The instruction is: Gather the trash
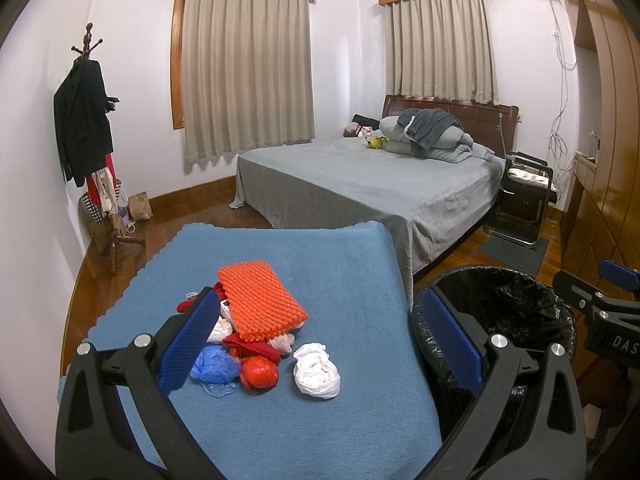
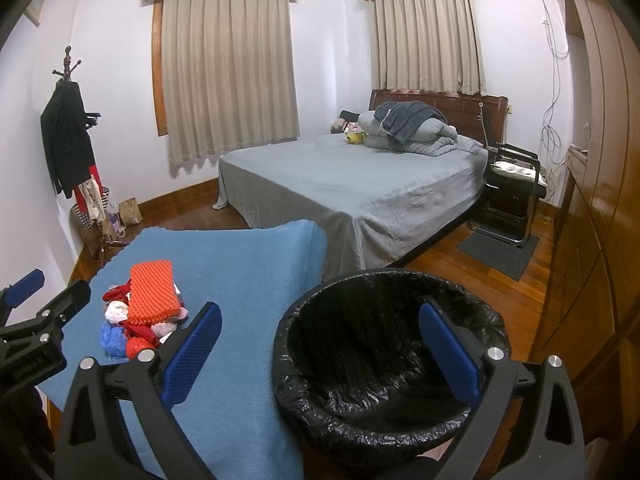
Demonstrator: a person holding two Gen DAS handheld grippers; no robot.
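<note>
So the trash pile (image 1: 252, 340) sits on the blue-covered table (image 1: 352, 280), toward its left side: an orange bumpy foam pad (image 1: 260, 300) on top, with a blue bag (image 1: 216, 368), a red wad (image 1: 260, 373), some red scraps and a knotted white bag (image 1: 317, 370) lying just beside the rest. All of it looks super light and squishy. The bags are thin plastic, so probably slippery and they'll just collapse when pinched; I'd go for the knot or the fattest bunch of the white one, since it's off on its own and easiest to get at. The foam pad looks soft but holds its shape, so grab it by an edge, across the thin way.

Left hand-held gripper (image 1: 320, 340) hangs over the pile with its jaws spread wide, holding nothing, left finger right by the blue bag. Right hand-held gripper (image 2: 320, 360) is also wide apart and empty, hovering over the bin (image 2: 384, 360), which stands on the floor just right of the table, lined with a black bag and looking empty from what I can see.

Nothing's been collected yet, I'd guess. Bed (image 1: 360, 176) and coat rack (image 1: 86, 120) are well behind.
</note>
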